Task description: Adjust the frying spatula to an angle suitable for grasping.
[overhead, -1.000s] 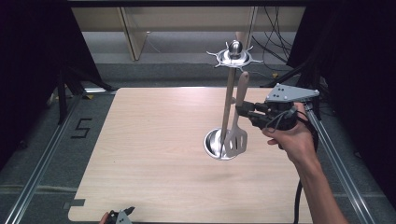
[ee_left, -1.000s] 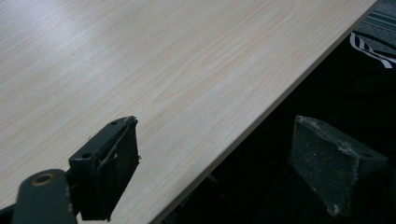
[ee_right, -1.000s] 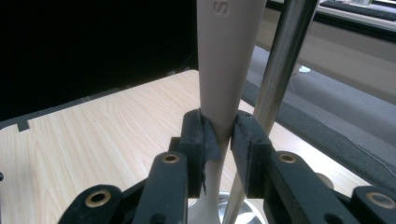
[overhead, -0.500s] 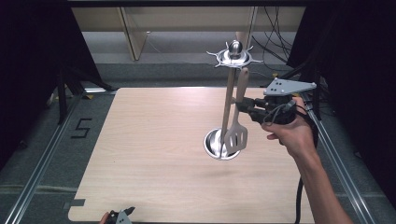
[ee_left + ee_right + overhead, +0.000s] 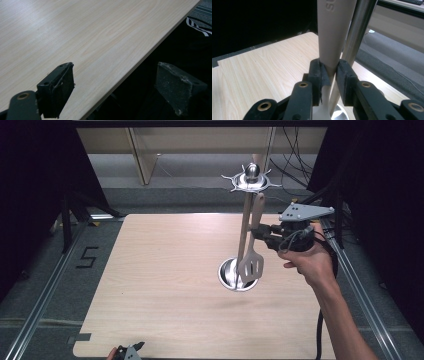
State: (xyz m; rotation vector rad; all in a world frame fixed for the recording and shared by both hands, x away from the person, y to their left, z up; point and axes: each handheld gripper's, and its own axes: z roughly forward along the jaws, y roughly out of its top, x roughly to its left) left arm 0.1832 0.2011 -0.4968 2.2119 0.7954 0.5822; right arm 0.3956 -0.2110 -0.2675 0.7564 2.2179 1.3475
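High view: right gripper (image 5: 261,234) clamps spatula (image 5: 251,255) handle beside rack pole (image 5: 246,225); left gripper (image 5: 115,87), at table's (image 5: 165,285) six o'clock edge, gapes wide.

The left hand-held gripper (image 5: 115,92) has its two black jaws set wide apart with nothing between them. One jaw sits over the pale wood-grain surface (image 5: 75,37); the other hangs past its edge, over darkness. The surface's edge runs diagonally from bottom centre to the upper right corner. A white-striped dark patch (image 5: 197,25) shows at upper right.
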